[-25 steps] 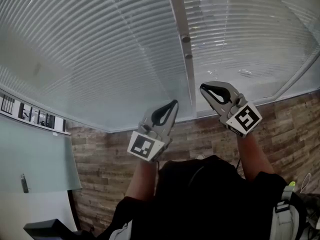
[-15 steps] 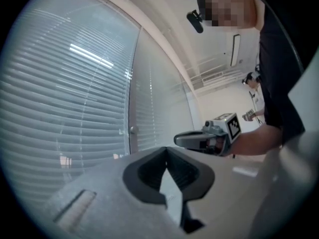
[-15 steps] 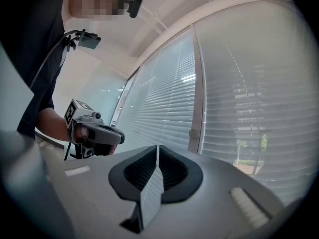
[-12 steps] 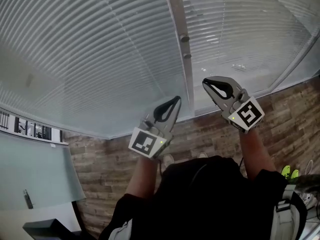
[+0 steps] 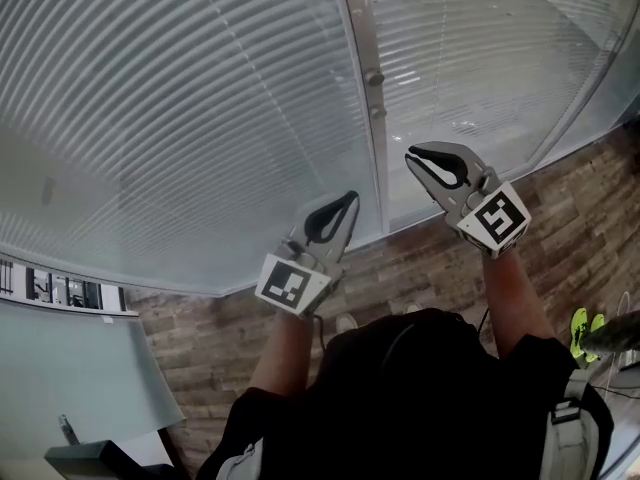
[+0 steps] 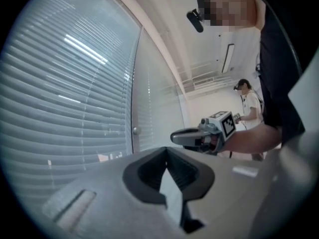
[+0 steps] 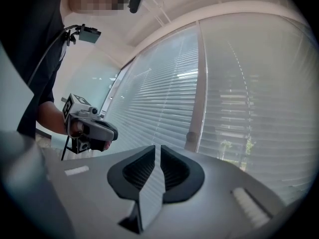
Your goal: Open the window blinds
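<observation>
Window blinds (image 5: 200,118) lowered over both panes, slats close together, split by a pale upright post (image 5: 362,58) carrying two round knobs (image 5: 375,78). Right gripper (image 5: 414,158) held level just right of the post, near the window's bottom edge, pointed toward it and apart from the slats. Jaws just now opening to a thin slit, nothing between them. Left gripper (image 5: 348,204) just left of the post and lower, likewise level, jaws together and empty. Both forearms (image 5: 285,353) stretched forward, marker cubes (image 5: 290,285) turned back toward the person. Below the window's bottom edge, plank-patterned floor (image 5: 230,338).
</observation>
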A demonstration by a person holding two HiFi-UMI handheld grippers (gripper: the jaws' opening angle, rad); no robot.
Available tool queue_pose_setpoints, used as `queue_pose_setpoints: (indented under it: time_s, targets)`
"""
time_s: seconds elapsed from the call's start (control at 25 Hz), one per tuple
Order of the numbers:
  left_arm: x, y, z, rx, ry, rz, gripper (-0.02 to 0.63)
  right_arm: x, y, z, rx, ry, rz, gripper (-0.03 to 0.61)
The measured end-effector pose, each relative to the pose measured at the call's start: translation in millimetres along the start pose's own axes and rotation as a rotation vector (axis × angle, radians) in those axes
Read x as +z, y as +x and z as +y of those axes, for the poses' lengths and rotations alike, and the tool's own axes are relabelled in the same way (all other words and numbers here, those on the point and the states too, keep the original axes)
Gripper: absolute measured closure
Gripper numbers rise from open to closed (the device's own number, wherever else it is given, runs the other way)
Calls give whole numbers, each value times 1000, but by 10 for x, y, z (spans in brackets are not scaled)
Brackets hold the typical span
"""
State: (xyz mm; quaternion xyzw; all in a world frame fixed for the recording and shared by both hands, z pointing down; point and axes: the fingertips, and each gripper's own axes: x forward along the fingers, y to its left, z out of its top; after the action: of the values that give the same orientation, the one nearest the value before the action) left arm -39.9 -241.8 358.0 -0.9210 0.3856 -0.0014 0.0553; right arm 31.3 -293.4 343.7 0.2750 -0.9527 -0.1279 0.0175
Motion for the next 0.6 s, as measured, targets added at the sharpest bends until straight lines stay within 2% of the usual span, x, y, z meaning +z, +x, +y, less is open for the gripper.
queue_pose_setpoints:
  time_s: [0.24, 0.48, 0.6]
  targets:
    - [-6, -16, 31, -13, -11, -20, 609, 61, 85, -74, -18, -89, 68, 523]
    - [30, 0, -30, -32, -13, -42, 609, 105, 246, -262, -56, -281, 167, 476]
    - [44, -12, -48, -33, -13, -53, 609, 136, 350, -339, -64, -333, 196, 462]
